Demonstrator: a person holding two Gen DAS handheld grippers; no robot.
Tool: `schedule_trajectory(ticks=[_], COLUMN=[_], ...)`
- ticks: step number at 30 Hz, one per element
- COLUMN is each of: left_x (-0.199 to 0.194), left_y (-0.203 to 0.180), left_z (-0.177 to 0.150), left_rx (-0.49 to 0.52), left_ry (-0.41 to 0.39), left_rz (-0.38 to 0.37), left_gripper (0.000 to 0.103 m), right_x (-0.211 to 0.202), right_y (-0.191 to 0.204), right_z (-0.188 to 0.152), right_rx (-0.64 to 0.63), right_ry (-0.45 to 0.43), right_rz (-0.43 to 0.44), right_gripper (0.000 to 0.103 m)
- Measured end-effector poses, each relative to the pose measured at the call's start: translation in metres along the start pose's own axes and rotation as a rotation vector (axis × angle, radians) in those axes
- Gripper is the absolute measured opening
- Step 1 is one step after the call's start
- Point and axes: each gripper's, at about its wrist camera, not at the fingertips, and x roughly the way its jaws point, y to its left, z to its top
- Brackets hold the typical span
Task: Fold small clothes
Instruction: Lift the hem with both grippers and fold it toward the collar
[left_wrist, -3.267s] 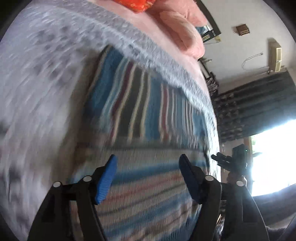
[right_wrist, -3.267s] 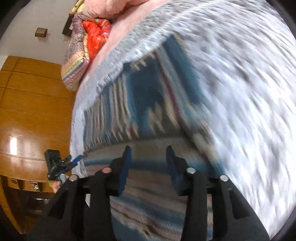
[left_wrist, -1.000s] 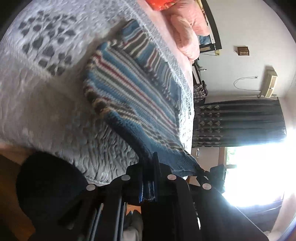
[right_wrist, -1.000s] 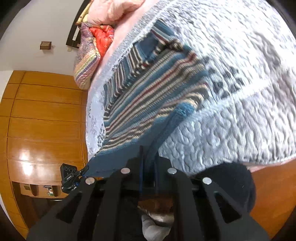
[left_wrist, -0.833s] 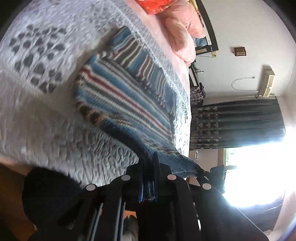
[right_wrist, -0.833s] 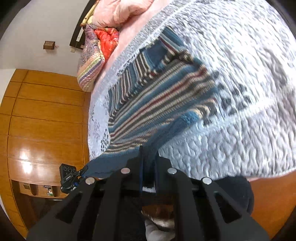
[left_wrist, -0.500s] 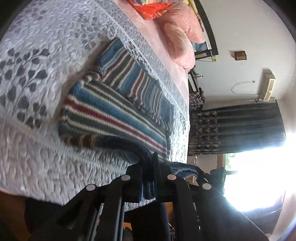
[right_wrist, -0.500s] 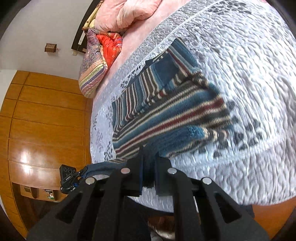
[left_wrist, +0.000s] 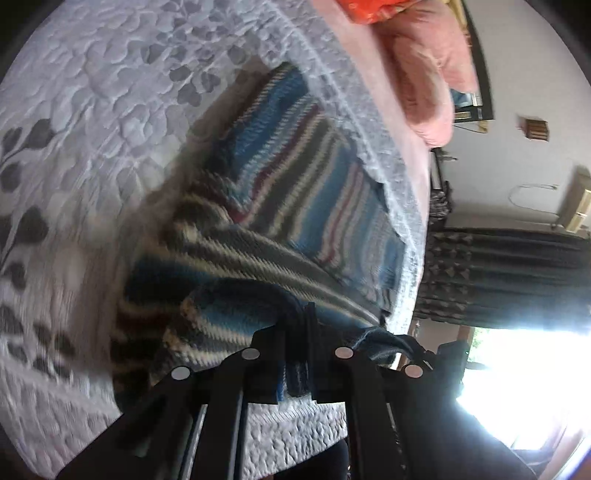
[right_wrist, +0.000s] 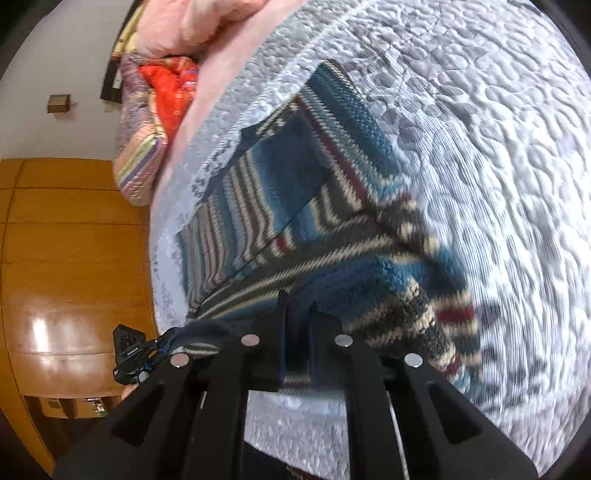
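A small knitted sweater (left_wrist: 295, 192) with blue, grey, cream and red stripes lies on a pale grey quilted bedspread (left_wrist: 92, 92). My left gripper (left_wrist: 301, 321) is shut on its blue hem, which is lifted and curls forward over the body. In the right wrist view the same sweater (right_wrist: 295, 199) spreads ahead, and my right gripper (right_wrist: 297, 310) is shut on the other end of that hem. The left gripper (right_wrist: 147, 349) shows at the lower left of the right wrist view, with the hem stretched between the two.
Pink bedding (left_wrist: 417, 66) and a red patterned cushion (right_wrist: 166, 96) lie at the head of the bed. A wooden wardrobe (right_wrist: 66, 258) stands beyond the bed's left side, dark curtains (left_wrist: 509, 273) and a bright window (left_wrist: 524, 384) on the other side.
Both grippers closed on the hem, pulled it back off the bed edge, and have since carried it up and forward over the sweater, so the lower part now folds onto the body.
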Motion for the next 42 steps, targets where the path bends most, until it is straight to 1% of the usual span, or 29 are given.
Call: schedule_trajectory(ticks=[4, 5, 6, 7, 8, 9, 10, 11, 12, 14, 16, 17, 20, 22, 25, 27, 30, 33, 34, 35, 36, 37, 38, 39, 40, 41, 42], left_x=[0.018, 0.020, 0.022, 0.021, 0.016, 0.012, 0.004, 0.001, -0.005, -0.012, -0.012, -0.010, 0.000, 0.010, 0.025, 0.034, 0.045, 0.051, 0.050, 0.049, 0.050, 0.052, 0.054, 0.056, 0.056, 0.055, 0.053], left_y=[0.004, 0.005, 0.006, 0.006, 0.006, 0.005, 0.004, 0.003, 0.002, -0.002, -0.009, -0.014, -0.022, -0.027, -0.033, -0.038, -0.042, -0.043, -0.044, -0.044, -0.046, -0.047, -0.046, -0.046, -0.045, -0.045, -0.046], left_z=[0.023, 0.026, 0.030, 0.032, 0.034, 0.035, 0.037, 0.037, 0.038, 0.039, 0.039, 0.041, 0.042, 0.045, 0.046, 0.047, 0.046, 0.043, 0.039, 0.035, 0.031, 0.028, 0.026, 0.025, 0.024, 0.023, 0.023], left_rx=[-0.003, -0.001, 0.000, 0.000, 0.003, 0.009, 0.026, 0.034, 0.053, 0.115, 0.191, 0.211, 0.281, 0.325, 0.380, 0.425, 0.467, 0.501, 0.516, 0.536, 0.553, 0.572, 0.580, 0.584, 0.593, 0.597, 0.598], left_ry=[0.015, 0.017, 0.015, 0.008, -0.017, -0.037, -0.060, -0.066, -0.079, -0.092, -0.097, -0.094, -0.072, -0.051, -0.019, -0.001, 0.025, 0.047, 0.046, 0.046, 0.047, 0.054, 0.065, 0.067, 0.059, 0.048, 0.039], left_rz=[0.017, 0.019, 0.015, 0.009, 0.003, -0.005, -0.029, -0.039, -0.055, -0.041, 0.000, 0.011, 0.040, 0.080, 0.129, 0.162, 0.201, 0.210, 0.212, 0.213, 0.213, 0.217, 0.222, 0.228, 0.238, 0.235, 0.228], left_gripper=[0.012, 0.016, 0.023, 0.028, 0.044, 0.053, 0.054, 0.054, 0.054, 0.054, 0.054, 0.054, 0.054, 0.054, 0.054, 0.054, 0.054, 0.053, 0.052, 0.052, 0.047, 0.041, 0.027, 0.022, 0.020, 0.014, 0.011], right_x=[0.022, 0.028, 0.030, 0.032, 0.032, 0.030, 0.026, 0.018, 0.013, 0.004, 0.000, 0.000, 0.010, 0.019, 0.033, 0.041, 0.050, 0.055, 0.055, 0.055, 0.057, 0.057, 0.059, 0.060, 0.061, 0.060, 0.056], right_y=[-0.008, -0.012, -0.014, -0.016, -0.019, -0.020, -0.020, -0.019, -0.018, -0.017, -0.011, -0.008, 0.003, 0.011, 0.019, 0.021, 0.022, 0.023, 0.024, 0.025, 0.026, 0.025, 0.026, 0.025, 0.025, 0.024, 0.024], right_z=[0.023, 0.029, 0.033, 0.036, 0.039, 0.042, 0.044, 0.047, 0.049, 0.055, 0.059, 0.061, 0.061, 0.058, 0.054, 0.053, 0.052, 0.052, 0.051, 0.051, 0.050, 0.048, 0.046, 0.045, 0.043, 0.042, 0.042], right_rx=[0.017, 0.029, 0.036, 0.044, 0.058, 0.069, 0.071, 0.060, 0.049, 0.016, -0.047, -0.090, -0.223, -0.303, -0.397, -0.440, -0.496, -0.539, -0.555, -0.566, -0.575, -0.587, -0.595, -0.606, -0.612, -0.616, -0.609], right_ry=[0.027, 0.037, 0.044, 0.053, 0.067, 0.075, 0.067, 0.050, 0.045, 0.042, 0.034, 0.035, 0.048, 0.051, 0.049, 0.061, 0.077, 0.088, 0.091, 0.096, 0.104, 0.111, 0.112, 0.115, 0.114, 0.102, 0.088], right_rz=[-0.014, -0.017, -0.013, -0.005, 0.014, 0.039, 0.063, 0.082, 0.093, 0.094, 0.057, 0.030, -0.062, -0.108, -0.154, -0.177, -0.216, -0.243, -0.246, -0.240, -0.234, -0.239, -0.246, -0.256, -0.265, -0.267, -0.253], right_gripper=[0.013, 0.015, 0.017, 0.021, 0.028, 0.034, 0.049, 0.056, 0.056, 0.056, 0.056, 0.056, 0.056, 0.056, 0.056, 0.056, 0.056, 0.055, 0.053, 0.046, 0.042, 0.035, 0.030, 0.024, 0.014, 0.011, 0.011])
